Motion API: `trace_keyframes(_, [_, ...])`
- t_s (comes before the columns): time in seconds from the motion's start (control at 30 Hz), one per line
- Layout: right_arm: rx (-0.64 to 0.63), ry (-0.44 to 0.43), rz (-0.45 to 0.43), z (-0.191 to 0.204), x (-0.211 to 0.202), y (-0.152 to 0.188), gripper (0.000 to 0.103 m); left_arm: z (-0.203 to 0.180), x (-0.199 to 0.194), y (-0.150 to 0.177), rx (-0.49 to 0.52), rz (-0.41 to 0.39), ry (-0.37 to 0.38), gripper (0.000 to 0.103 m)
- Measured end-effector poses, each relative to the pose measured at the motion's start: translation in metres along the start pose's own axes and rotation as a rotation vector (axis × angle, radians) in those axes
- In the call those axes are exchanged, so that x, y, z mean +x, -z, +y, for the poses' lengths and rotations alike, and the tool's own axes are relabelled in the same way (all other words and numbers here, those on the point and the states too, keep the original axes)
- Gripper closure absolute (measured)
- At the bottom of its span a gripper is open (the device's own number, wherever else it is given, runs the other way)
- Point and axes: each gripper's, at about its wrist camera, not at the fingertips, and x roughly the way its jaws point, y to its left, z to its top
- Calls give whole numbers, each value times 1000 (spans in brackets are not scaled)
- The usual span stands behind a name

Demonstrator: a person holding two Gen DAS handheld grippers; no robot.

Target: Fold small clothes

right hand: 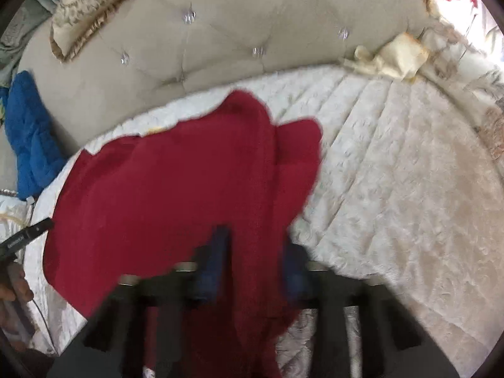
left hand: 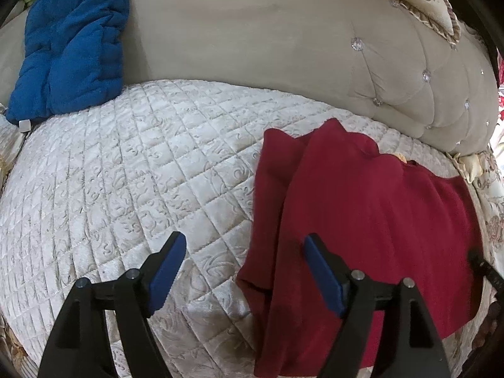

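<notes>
Mid-fold: our right hand-held gripper (right hand: 255,261) clamps the red garment (right hand: 176,189) on the bed (right hand: 393,173); left hand-held gripper (left hand: 244,271) stands apart, empty. Next we likely carry the edge across.

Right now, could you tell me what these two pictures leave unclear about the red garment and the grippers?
- Right wrist view: the right gripper is motion-blurred, so whether its pads pinch the red garment is unclear.
- Left wrist view: the open left gripper covers the garment's near edge.
- Both views: the garment type is unreadable, as it lies bunched.
- Right wrist view: the person's hand is cut off by the frame edge.
</notes>
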Motion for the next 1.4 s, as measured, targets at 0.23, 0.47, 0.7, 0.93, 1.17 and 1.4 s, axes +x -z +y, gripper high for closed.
trace_keyframes(0.23, [-18, 31, -3, 0, 3, 5, 103, 1, 2, 1, 5, 17, 16, 22])
trace_keyframes(0.47, [-43, 89, -82, 11, -33, 1, 89, 4, -2, 5, 0, 39, 52, 19])
trace_keyframes(0.7, [-162, -199, -86, 99, -34, -34, 87, 5, 0, 16, 5, 76, 34, 19])
trace_keyframes(0.93, [-223, -380, 109, 222, 66, -75, 87, 17, 7, 15, -21, 95, 54, 14])
trace_keyframes(1.17, [-288, -331, 240, 290, 125, -74, 95, 20, 11, 12, -37, 107, 73, 14])
trace_keyframes(1.4, [-323, -320, 170, 305, 131, -72, 103, 23, 12, 9, -49, 107, 76, 14])
